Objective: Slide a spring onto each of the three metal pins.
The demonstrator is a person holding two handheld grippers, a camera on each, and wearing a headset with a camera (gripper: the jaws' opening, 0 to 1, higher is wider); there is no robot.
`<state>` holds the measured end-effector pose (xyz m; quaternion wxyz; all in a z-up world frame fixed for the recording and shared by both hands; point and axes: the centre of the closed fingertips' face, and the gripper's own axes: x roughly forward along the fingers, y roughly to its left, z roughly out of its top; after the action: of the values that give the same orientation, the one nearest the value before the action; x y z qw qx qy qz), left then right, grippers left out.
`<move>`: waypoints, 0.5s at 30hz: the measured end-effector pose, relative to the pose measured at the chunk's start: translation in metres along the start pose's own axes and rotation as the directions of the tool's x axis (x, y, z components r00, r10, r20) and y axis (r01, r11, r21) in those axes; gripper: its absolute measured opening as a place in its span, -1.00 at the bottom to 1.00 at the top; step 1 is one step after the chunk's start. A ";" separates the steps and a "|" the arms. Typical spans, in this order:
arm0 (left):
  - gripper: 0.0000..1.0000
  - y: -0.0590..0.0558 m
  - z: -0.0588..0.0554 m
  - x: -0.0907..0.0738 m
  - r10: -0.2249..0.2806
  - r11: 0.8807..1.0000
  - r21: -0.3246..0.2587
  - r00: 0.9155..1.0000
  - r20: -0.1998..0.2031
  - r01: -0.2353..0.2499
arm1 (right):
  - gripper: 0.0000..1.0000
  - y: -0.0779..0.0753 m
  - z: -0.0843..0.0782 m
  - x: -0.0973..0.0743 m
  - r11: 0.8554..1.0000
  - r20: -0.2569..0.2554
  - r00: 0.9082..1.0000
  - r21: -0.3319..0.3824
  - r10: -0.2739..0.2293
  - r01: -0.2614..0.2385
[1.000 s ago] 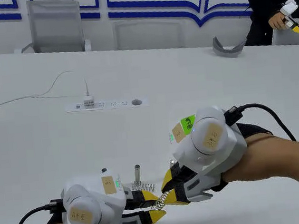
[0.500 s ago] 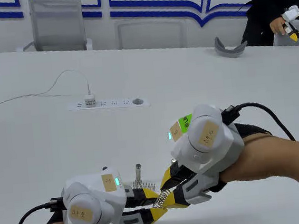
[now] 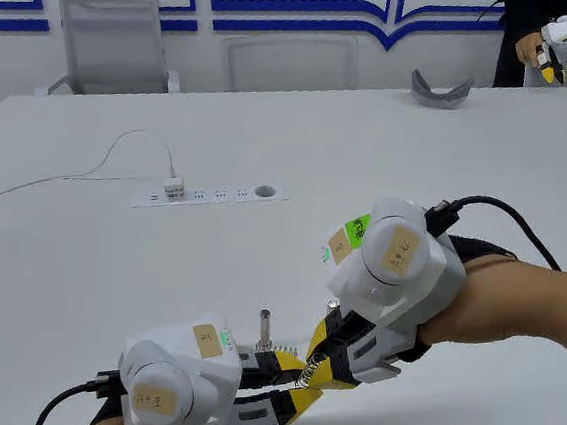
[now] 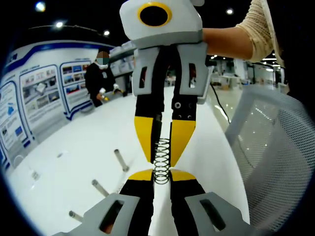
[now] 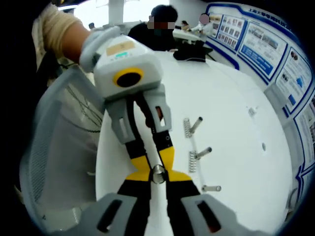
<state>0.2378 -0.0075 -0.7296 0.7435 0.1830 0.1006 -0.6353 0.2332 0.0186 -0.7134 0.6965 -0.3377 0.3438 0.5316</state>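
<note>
A small coil spring (image 3: pixel 307 371) hangs just above the white table (image 3: pixel 89 281), held between both grippers tip to tip. My left gripper (image 3: pixel 298 380) is shut on one end of the spring (image 4: pixel 161 164). My right gripper (image 3: pixel 321 360) is shut on the other end, and comes down from the top of the left gripper view (image 4: pixel 162 157). In the right gripper view, the spring (image 5: pixel 157 173) shows end-on as a ring between my own tips (image 5: pixel 157 177). Three metal pins (image 5: pixel 203 152) stand in a row, one upright pin (image 3: pixel 265 325) just behind the grippers. Two loose springs (image 5: pixel 192 161) lie beside the pins.
A white power strip (image 3: pixel 216 194) with a plugged-in cable lies mid-table. A grey curved object (image 3: pixel 442 88) rests at the far edge. Chairs (image 3: pixel 112 43) stand behind the table. A person (image 3: pixel 546 16) stands at the far right. A mesh chair (image 4: pixel 275 147) is close behind me.
The head camera tilted slightly, shifting the scene. Both grippers stay tip to tip on the spring, drawn a little closer together.
</note>
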 end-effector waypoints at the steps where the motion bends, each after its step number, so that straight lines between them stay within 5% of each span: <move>1: -0.77 0.000 0.000 0.000 0.003 1.000 -0.004 1.000 0.002 -0.003 | -0.76 0.000 0.000 0.000 1.000 0.000 1.000 0.000 0.001 -0.001; 15: -0.41 0.006 -0.011 -0.023 0.030 0.994 -0.106 1.000 0.004 -0.030 | -0.76 -0.013 -0.008 -0.006 1.000 -0.021 1.000 0.014 -0.014 0.014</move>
<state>0.2408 0.0181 -0.7298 0.7619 0.1434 0.1294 -0.6182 0.2436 0.0065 -0.7117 0.6990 -0.3408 0.3524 0.5207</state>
